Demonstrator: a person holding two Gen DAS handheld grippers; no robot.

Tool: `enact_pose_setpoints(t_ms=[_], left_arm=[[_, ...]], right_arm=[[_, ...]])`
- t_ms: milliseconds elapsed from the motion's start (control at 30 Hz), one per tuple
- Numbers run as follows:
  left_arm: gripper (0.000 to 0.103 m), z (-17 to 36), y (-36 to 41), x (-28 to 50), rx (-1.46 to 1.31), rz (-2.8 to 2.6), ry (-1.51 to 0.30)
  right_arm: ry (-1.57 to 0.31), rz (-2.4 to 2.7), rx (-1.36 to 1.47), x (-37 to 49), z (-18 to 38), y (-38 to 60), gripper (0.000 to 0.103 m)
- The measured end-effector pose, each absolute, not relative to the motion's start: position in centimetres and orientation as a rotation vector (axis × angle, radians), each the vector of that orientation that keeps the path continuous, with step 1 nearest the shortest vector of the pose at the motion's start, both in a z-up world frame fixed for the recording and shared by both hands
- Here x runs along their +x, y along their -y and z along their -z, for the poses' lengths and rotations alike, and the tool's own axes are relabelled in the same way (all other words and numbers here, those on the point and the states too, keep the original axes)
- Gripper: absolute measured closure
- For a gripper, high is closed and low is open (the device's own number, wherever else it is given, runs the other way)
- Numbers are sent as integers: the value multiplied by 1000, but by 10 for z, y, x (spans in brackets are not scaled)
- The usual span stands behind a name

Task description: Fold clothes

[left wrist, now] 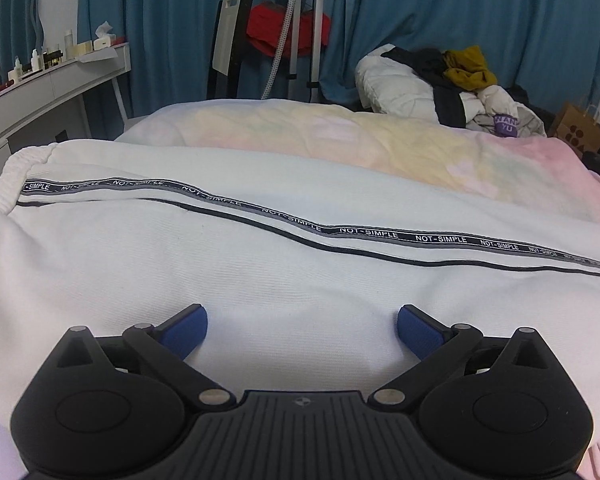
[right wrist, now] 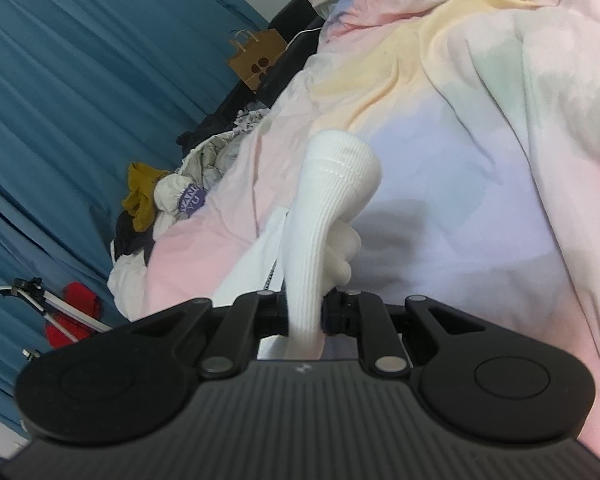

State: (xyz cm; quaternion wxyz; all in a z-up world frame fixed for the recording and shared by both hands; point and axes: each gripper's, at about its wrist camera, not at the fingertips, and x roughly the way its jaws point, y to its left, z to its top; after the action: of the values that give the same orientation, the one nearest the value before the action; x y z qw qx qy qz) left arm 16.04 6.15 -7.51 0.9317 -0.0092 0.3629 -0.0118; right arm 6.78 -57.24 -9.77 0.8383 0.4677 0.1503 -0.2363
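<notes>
Two grippers are seen at work over one pair of white trousers [left wrist: 260, 248], which is spread flat on the bed [left wrist: 340, 140]. The elastic waistband [left wrist: 4, 188] lies at the far left, and a black printed stripe [left wrist: 380, 236] runs along the leg toward the right.

The left gripper [left wrist: 302, 326] is held low over the near part of the fabric with its jaws released wide and nothing between them. It is probably placed there so that the cloth can be pinched or pressed down for the fold.

The right gripper [right wrist: 304, 312] is clenched on the ribbed cuff [right wrist: 332, 184] of a trouser leg, which is lifted above the bed and stands up from the jaws. This end seems to be held up so that the leg can be carried over toward the waistband.

The bed is covered with a soft pastel duvet, pink, yellow and pale blue, with many creases. A heap of other clothes [left wrist: 460, 80] is piled at its far right side, near a brown paper bag [left wrist: 580, 128]. Blue curtains [left wrist: 480, 12] close the room behind. A white desk [left wrist: 60, 80] with bottles is seen at the far left, and a tripod [left wrist: 312, 20] stands next to a red cloth.
</notes>
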Motion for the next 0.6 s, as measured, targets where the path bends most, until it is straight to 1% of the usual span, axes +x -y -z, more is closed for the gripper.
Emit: enact_pose_setpoints(t_ms=[133, 600], left_arm=[[1, 77, -63, 160, -16, 29, -737], [0, 84, -58, 158, 10, 23, -719]], right_arm=[[-294, 500, 956, 70, 86, 567, 88], [-256, 487, 929, 72, 77, 563, 88]])
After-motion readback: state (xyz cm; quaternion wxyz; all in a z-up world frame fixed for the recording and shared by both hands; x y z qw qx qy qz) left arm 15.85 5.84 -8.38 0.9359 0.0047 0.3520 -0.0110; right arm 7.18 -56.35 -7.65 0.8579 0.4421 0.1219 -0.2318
